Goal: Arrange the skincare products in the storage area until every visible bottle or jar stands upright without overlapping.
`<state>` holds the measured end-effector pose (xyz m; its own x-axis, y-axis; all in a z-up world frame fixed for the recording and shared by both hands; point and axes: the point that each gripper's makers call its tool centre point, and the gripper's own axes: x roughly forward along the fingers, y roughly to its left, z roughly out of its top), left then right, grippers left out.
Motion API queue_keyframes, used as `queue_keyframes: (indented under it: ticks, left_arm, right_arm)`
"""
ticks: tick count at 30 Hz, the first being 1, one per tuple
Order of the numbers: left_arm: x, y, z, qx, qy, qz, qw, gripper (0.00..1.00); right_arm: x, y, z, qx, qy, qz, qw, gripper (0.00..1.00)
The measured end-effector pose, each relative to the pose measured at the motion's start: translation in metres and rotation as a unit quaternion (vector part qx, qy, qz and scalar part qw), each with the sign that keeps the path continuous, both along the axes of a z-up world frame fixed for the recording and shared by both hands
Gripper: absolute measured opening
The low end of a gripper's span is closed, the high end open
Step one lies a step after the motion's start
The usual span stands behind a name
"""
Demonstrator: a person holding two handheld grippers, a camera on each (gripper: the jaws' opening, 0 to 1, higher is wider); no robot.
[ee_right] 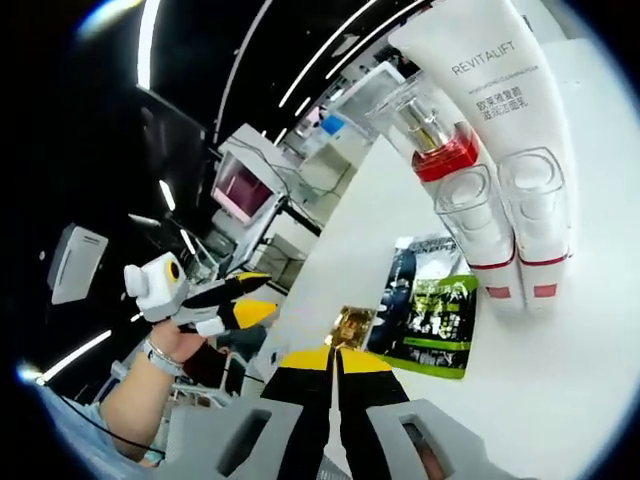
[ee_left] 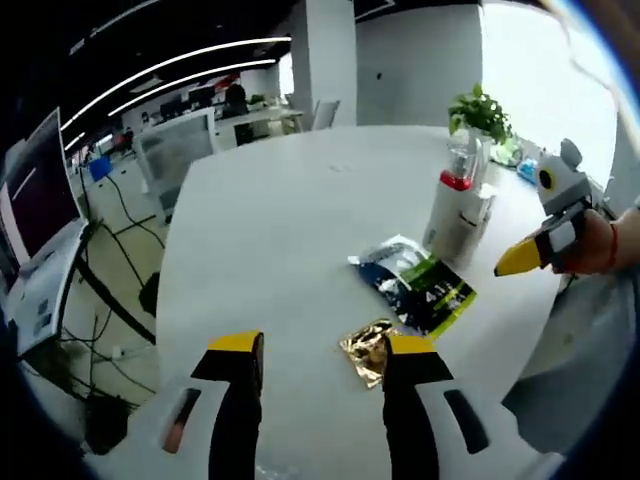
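Nearest in the left gripper view, left gripper (ee_left: 322,352) hovering over the white table (ee_left: 280,230), jaws well apart, nothing between them. Gold sachet (ee_left: 366,349) lying flat just beside its right jaw tip; dark-and-green sachet (ee_left: 420,284) flat beyond it, edges close or touching, hard to tell. Likely light, thin, crinkly and slippery; best pinched at a free edge.

Further right, tubes (ee_left: 450,215) standing cap-down in a tight cluster with a red-collared clear bottle (ee_left: 459,165). In the right gripper view, tubes (ee_right: 500,130) looming close, soft-walled and squeezable by the look; grip low at the stiff caps. Bottle (ee_right: 437,135) probably hard, smooth, breakable.

Right gripper (ee_right: 335,357) with yellow tips pressed together, empty; seen in the left gripper view (ee_left: 522,259) beside the tubes.

Table glossy, likely slick. Beyond, a plant (ee_left: 481,110), desks, monitors, ceiling light strips.
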<state>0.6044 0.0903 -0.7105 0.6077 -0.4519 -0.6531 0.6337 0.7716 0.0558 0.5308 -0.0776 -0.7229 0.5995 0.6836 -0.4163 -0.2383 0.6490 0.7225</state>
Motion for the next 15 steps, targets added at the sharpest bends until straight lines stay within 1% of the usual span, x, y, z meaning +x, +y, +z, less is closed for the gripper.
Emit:
queue_keyframes:
  ticks: [1,2,3,4,5,7,9,10,11,12,13,14,15]
  left_arm:
    - [-0.004,0.006,-0.001,0.01,0.002,0.006,0.9999,0.44]
    - [-0.008,0.018,-0.005,0.024,0.007,0.02,0.9995,0.44]
    - [-0.011,0.026,-0.008,0.034,0.012,0.028,0.999,0.45]
    - [-0.015,0.036,-0.013,0.047,0.016,0.031,0.9983,0.45]
    - [-0.017,0.038,-0.015,0.05,0.017,0.031,0.9981,0.47]
    - [-0.024,0.049,-0.025,0.06,0.025,0.028,0.9975,0.5]
    - [-0.037,0.059,-0.041,0.072,0.067,0.024,0.9949,0.53]
    - [-0.044,0.063,-0.05,0.076,0.094,0.022,0.9923,0.54]
    - [-0.049,0.066,-0.056,0.083,0.108,0.018,0.9905,0.56]
    - [-0.052,0.069,-0.061,0.091,0.118,0.013,0.9887,0.56]
    - [-0.056,0.075,-0.066,0.113,0.125,0.002,0.9856,0.56]
    - [-0.057,0.077,-0.069,0.126,0.126,-0.008,0.9841,0.56]
    - [-0.06,0.081,-0.073,0.14,0.132,-0.022,0.981,0.56]
  right_arm:
    - [0.0,0.0,0.0,0.0,0.0,0.001,1.0,0.0]
    - [-0.001,0.001,0.0,0.0,0.001,0.002,1.0,0.0]
    - [-0.001,0.002,0.0,0.0,0.001,0.003,1.0,0.0]
    - [-0.001,0.002,0.001,0.0,-0.001,0.005,1.0,0.0]
    - [-0.001,0.003,0.001,0.001,-0.001,0.005,1.0,0.0]
    - [-0.003,0.004,0.0,0.0,0.001,0.009,1.0,0.0]
    - [-0.004,0.005,-0.002,-0.001,0.005,0.012,0.9999,0.0]
    - [-0.005,0.006,-0.004,-0.001,0.008,0.014,0.9999,0.0]
    - [-0.006,0.006,-0.005,-0.002,0.011,0.016,0.9998,0.0]
    - [-0.006,0.007,-0.007,-0.002,0.014,0.018,0.9997,0.0]
    - [-0.007,0.007,-0.008,-0.003,0.016,0.018,0.9997,0.0]
    - [-0.008,0.008,-0.008,-0.003,0.017,0.019,0.9997,0.0]
    - [-0.008,0.008,-0.009,-0.005,0.018,0.021,0.9996,0.0]
